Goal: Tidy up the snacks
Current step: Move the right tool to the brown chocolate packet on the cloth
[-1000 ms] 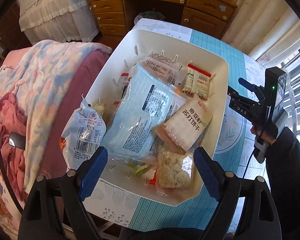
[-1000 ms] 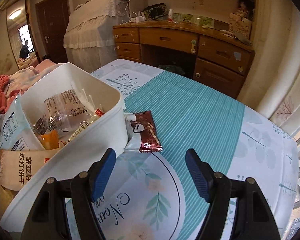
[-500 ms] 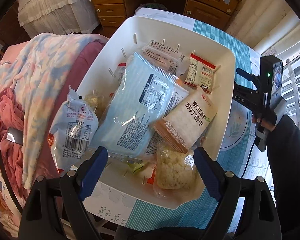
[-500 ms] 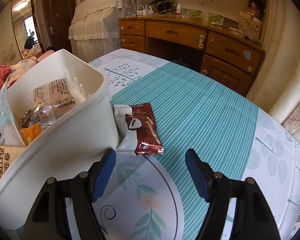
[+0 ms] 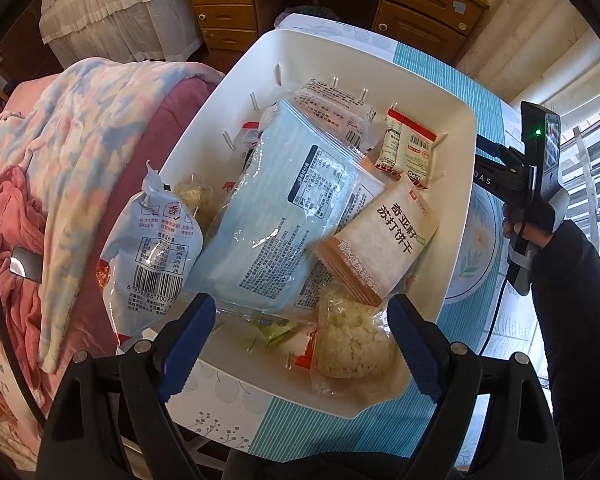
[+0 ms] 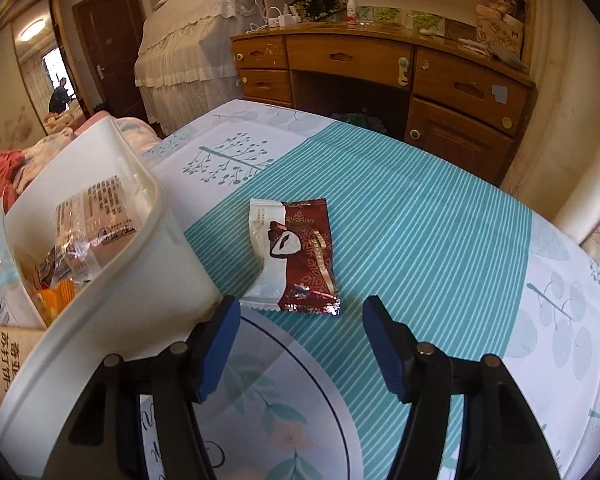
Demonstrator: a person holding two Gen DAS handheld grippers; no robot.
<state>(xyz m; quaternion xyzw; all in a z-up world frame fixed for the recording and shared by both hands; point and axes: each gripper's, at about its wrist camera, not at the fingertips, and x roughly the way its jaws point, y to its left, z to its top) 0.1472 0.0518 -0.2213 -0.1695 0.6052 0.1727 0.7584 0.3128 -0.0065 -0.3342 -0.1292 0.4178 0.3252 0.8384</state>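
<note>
A white plastic basin [image 5: 456,208] on the table holds several snack packs: a big pale-blue pack [image 5: 284,216], a soda-cracker pack [image 5: 384,240], a rice-crisp pack [image 5: 352,340] and a red-and-cream bar [image 5: 408,148]. A white-blue bag [image 5: 156,248] leans over the basin's left rim. My left gripper [image 5: 300,320] hovers open over the near rim, holding nothing. A red-and-white snack packet [image 6: 296,256] lies flat on the tablecloth beside the basin [image 6: 140,280]. My right gripper [image 6: 300,316] is low, just short of the packet, its jaws closing; no pad touches the packet.
The table has a teal-striped, leaf-print cloth [image 6: 420,220]. A wooden desk with drawers [image 6: 380,68] stands beyond the far edge. A bed with pink and floral blankets [image 5: 60,160] lies left of the basin. A dark sleeve [image 5: 572,280] reaches in on the right.
My right gripper has moved forward and down towards the red-and-white packet, and its jaws have narrowed. The left gripper has stayed put and stayed open.
</note>
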